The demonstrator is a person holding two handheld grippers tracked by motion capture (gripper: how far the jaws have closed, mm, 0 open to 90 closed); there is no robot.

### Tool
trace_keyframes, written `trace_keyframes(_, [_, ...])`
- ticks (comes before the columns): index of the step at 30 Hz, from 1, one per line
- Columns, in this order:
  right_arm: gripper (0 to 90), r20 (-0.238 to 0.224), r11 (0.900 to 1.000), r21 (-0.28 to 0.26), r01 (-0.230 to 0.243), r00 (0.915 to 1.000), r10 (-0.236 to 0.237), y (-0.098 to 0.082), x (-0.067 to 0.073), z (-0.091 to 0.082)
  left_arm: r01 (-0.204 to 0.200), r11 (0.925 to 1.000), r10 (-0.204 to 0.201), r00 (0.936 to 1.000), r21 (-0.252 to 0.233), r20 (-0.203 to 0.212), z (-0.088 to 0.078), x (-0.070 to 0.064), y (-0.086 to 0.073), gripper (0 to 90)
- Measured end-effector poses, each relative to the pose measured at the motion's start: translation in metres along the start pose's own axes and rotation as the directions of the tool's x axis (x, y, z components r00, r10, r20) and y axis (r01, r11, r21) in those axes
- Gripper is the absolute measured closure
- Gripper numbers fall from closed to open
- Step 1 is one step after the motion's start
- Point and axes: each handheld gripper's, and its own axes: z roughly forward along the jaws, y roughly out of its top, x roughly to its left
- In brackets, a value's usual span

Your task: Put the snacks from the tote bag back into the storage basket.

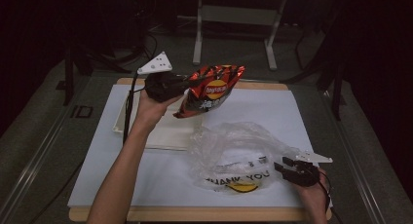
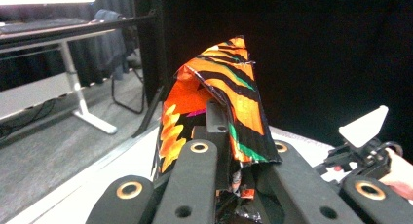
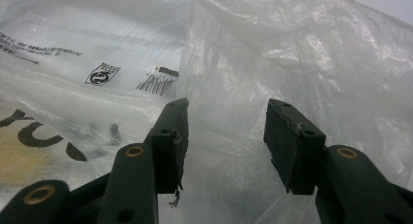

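A red and orange chip bag (image 1: 212, 90) hangs in the air over the back of the table, and my left gripper (image 1: 187, 84) is shut on its left end. In the left gripper view the crumpled bag (image 2: 219, 87) rises from between my left gripper's (image 2: 238, 148) closed jaws. A clear plastic bag (image 1: 238, 146) printed "THANK YOU" lies rumpled on the table at front right. My right gripper (image 1: 281, 165) rests at the bag's right edge. In the right gripper view my right gripper (image 3: 229, 136) stands open, with loose film of the plastic bag (image 3: 292, 53) in and behind the gap.
A shallow white tray (image 1: 146, 131) lies under the raised chip bag at the left. A white sheet (image 1: 160, 180) covers the table, with a wooden edge (image 1: 195, 214) at the front. Desk legs (image 1: 197, 39) stand on the floor behind the table.
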Motion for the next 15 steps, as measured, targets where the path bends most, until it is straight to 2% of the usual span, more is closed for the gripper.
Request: trace_keyframes(15, [51.2, -0.001, 1.000, 0.002, -0.001, 1.0000, 0.001, 0.000, 0.000, 0.000, 0.049, 0.9984, -0.047, 0.9959, 0.029, -0.077, -0.014, 0.026, -0.017, 88.5])
